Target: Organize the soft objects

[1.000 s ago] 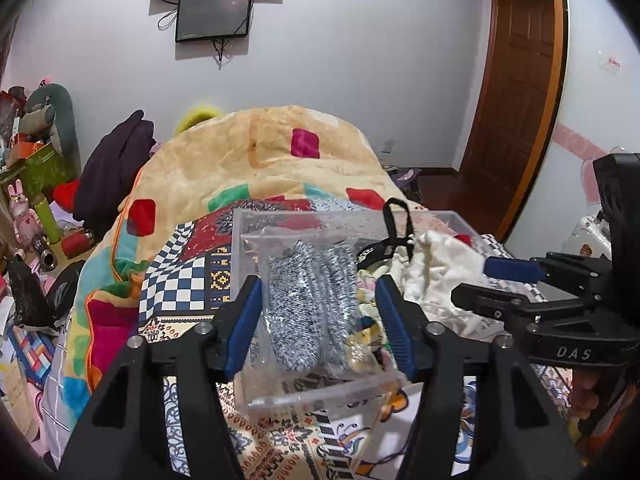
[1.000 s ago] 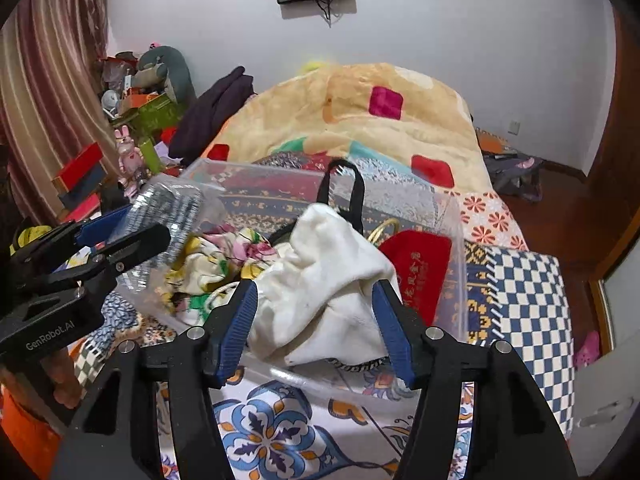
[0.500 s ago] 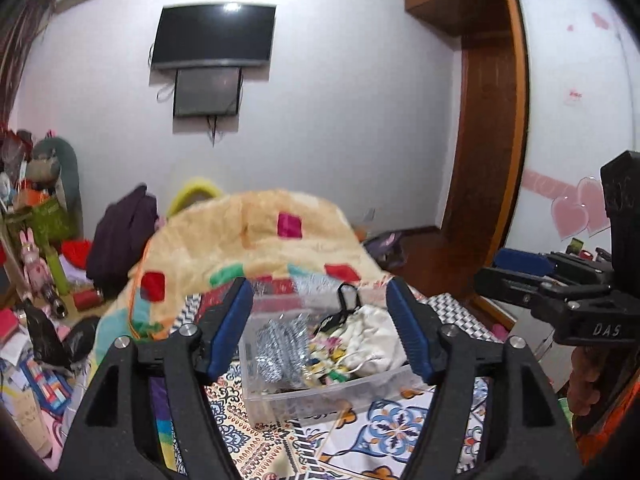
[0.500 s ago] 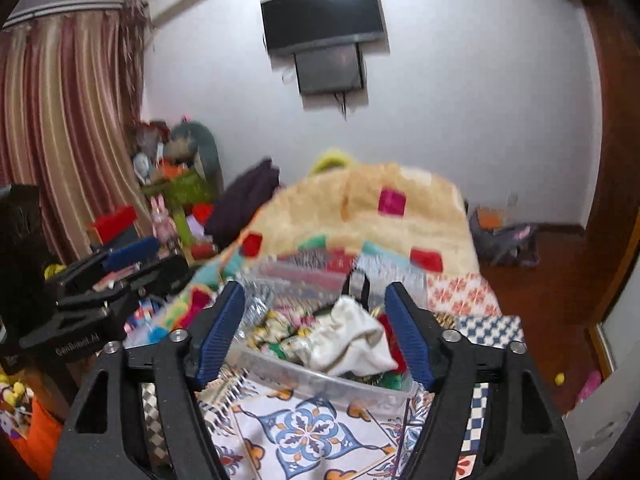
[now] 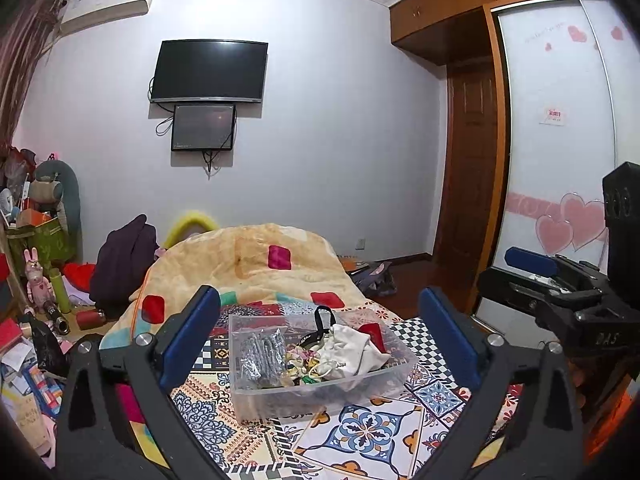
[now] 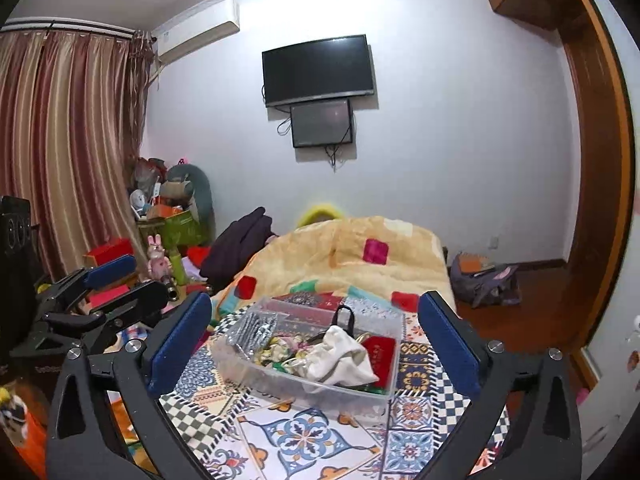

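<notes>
A clear plastic bin [image 5: 394,374] [image 6: 244,370] sits on a patterned cloth on the bed. It holds a silver-grey knit piece in a clear bag [image 5: 262,354] [image 6: 252,328], a white cloth pouch [image 5: 354,350] [image 6: 340,356], floral fabric [image 5: 298,360], a black strap [image 5: 320,316] and a red item [image 6: 380,358]. My left gripper [image 5: 320,342] is open and empty, well back from the bin. My right gripper [image 6: 316,344] is open and empty, also back from it. Each gripper shows at the edge of the other's view.
A yellow quilt with coloured patches [image 5: 256,264] is heaped behind the bin. A dark garment [image 5: 124,260] and cluttered toys and boxes [image 5: 36,280] lie at the left. A TV [image 5: 210,72] hangs on the wall. A wardrobe [image 5: 556,160] and a door stand right.
Both grippers pulled up and back from the bin and opened wider. The silver-grey bagged piece, earlier between the left fingers, now lies in the bin's left end.
</notes>
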